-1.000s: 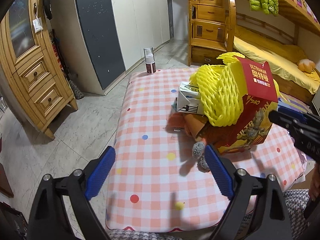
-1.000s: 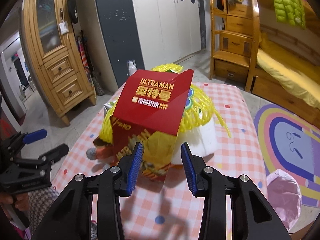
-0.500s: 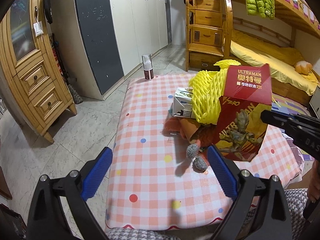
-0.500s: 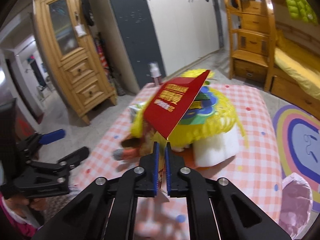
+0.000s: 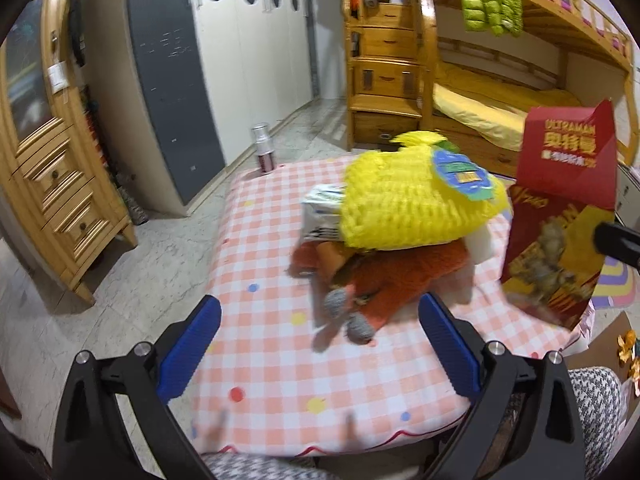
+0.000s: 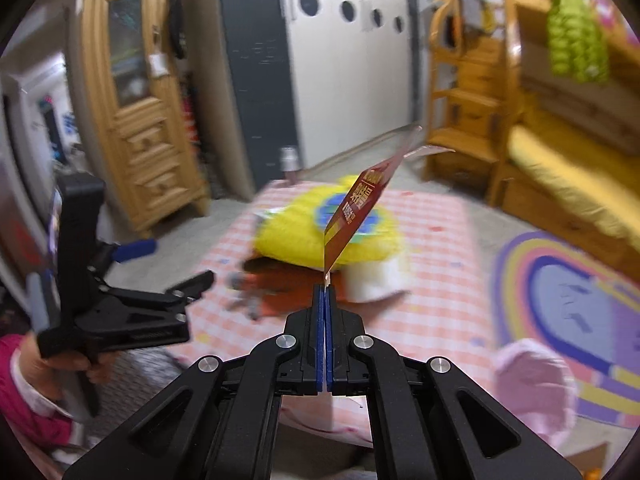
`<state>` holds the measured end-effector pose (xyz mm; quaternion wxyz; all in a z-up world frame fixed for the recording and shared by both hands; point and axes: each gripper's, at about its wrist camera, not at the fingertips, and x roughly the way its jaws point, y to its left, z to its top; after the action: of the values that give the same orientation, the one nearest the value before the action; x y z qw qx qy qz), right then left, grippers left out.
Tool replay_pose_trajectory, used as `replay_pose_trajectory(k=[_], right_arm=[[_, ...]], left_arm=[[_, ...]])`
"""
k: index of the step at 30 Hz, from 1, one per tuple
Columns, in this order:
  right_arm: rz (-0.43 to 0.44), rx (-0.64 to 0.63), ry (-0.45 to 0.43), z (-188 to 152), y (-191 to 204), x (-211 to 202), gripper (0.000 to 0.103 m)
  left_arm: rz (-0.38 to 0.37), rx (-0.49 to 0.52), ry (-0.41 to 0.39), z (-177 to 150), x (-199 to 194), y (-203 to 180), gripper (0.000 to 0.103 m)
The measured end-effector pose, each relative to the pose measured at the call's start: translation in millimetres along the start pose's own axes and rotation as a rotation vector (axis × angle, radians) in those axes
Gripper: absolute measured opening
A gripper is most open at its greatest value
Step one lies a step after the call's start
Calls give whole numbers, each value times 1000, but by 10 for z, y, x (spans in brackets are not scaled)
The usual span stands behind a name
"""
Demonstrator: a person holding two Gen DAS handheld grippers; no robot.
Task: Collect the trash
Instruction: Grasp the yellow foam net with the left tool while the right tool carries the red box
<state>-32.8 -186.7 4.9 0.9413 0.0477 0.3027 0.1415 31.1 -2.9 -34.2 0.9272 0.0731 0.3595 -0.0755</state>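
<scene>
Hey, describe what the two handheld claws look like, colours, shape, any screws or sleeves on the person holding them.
Both are matte black plastic. The left claw has two angled fingers lined with bright blue pads and silver round screws at the joints. The right claw has the same black linkage, blue pads and silver screws. The hand gripping the left claw's black handle wears a magenta sleeve. No cables show.

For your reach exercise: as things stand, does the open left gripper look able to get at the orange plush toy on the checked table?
Probably yes. The left gripper is open and empty, the orange plush toy lies just ahead of its fingers, and nothing sits between them; only the yellow foam net covers the toy's far end.
</scene>
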Motion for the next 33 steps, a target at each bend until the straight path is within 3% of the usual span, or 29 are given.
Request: replay_pose_trajectory(k=[2, 4, 8, 21, 24, 31, 33], right_arm=[[-38, 20, 2, -40, -109, -5, 0], [-63, 41, 4, -59, -222, 18, 0], [-98, 79, 8, -81, -395, 73, 0], [-95, 117, 17, -135, -585, 240, 0], [-94, 118, 18, -139, -582, 251, 0], [-95, 112, 7, -146, -549, 215, 0], [-89, 114, 3, -156, -545, 200, 0]], left_arm=[[-23, 34, -12, 25, 60, -125, 94], [-44, 71, -23, 53, 125, -247, 85], [-92, 136, -59, 113, 234, -488, 83], [-26, 271, -38, 228, 759, -833, 83], [-22, 284, -42, 242, 783, -838, 69], [-76, 226, -55, 417, 666, -651, 14], [-93, 205, -64, 451, 598, -600, 12]])
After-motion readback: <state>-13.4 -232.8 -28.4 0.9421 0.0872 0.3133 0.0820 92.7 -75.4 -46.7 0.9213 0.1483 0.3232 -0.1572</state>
